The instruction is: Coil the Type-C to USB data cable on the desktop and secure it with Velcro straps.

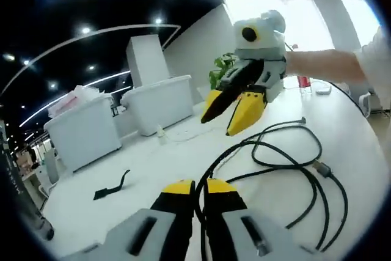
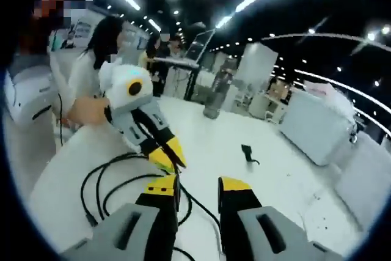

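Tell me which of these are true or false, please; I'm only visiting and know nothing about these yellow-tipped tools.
1. The left gripper is shut on the black cable. True.
2. The right gripper has its jaws wide apart. True.
3. The cable is neatly coiled. False: it lies in loose loops on the white table.
4. The Velcro strap is wrapped around the cable. False: it lies apart on the table.
5. White bins stand on the table. True.
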`<state>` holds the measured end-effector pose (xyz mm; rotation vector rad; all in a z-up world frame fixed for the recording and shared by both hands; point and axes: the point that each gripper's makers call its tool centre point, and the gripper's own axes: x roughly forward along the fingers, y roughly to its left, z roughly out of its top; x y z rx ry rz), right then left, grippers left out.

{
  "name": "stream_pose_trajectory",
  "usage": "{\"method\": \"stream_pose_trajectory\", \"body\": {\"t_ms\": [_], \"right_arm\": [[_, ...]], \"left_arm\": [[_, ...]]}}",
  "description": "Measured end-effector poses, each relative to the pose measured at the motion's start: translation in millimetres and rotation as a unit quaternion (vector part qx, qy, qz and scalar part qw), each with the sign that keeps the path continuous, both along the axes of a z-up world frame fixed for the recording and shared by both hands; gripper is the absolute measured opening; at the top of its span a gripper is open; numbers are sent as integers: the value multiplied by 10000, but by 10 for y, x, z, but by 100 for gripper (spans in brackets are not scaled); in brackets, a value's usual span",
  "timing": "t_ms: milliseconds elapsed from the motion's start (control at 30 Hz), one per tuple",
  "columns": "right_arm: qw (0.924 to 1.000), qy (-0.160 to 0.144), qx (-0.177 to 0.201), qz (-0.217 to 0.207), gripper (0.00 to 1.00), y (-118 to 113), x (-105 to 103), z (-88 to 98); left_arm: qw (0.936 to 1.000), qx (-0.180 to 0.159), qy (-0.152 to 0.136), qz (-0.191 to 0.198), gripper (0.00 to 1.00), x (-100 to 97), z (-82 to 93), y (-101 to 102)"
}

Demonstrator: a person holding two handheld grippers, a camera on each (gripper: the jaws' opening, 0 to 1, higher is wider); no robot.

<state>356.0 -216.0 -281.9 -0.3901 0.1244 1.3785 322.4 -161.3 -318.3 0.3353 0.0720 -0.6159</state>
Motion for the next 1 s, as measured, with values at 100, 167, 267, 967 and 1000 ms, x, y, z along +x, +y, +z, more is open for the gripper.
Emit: {"method": "stream_pose_trajectory", "body": {"t_ms": [100, 167, 267, 967, 1000], "right_arm": [[9981, -314, -454, -278, 21, -218, 110, -148], [9962, -359, -765, -228, 21, -276, 77, -290], [9921, -301, -1151, -403, 21, -329, 231, -539], [9879, 984, -1169, 267, 19, 109, -175, -785], [9845, 831, -1504, 354, 19, 87, -221, -885]], "left_arm": [[9999, -45, 138, 38, 7, 34, -49, 28], [9999, -50, 164, 23, 7, 25, -63, 21], [9998, -108, 193, -21, 7, 12, -65, 3], [9996, -247, 94, -86, 7, 34, -1, -7], [9996, -234, 79, -103, 7, 24, 2, -22]]}}
